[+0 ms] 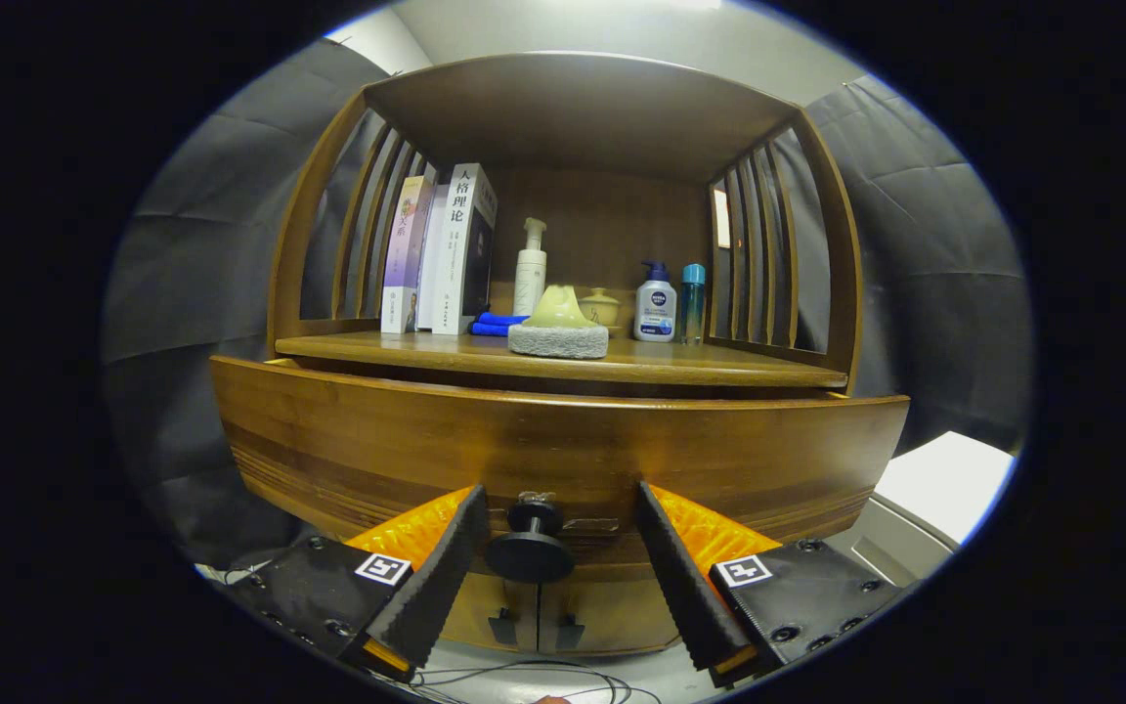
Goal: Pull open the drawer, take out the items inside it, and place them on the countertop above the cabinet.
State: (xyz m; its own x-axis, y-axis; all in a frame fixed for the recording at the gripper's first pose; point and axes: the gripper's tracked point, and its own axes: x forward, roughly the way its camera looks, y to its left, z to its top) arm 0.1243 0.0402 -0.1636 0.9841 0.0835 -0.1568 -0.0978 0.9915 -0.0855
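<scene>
A brown wooden cabinet's drawer front spans the width just beyond my fingers. Its round dark knob sits between my two fingertips, with a gap on each side. My gripper stands open around the knob, touching nothing. The drawer looks pulled slightly forward; its inside is hidden. Above it runs the countertop, bearing a scrubbing pad with a pale green handle at the middle front.
On the countertop stand books at the left, a blue cloth, a white pump bottle, a small lidded jar, a lotion bottle and a teal bottle. Slatted sides close the shelf. Below are two small door handles; cables lie on the floor.
</scene>
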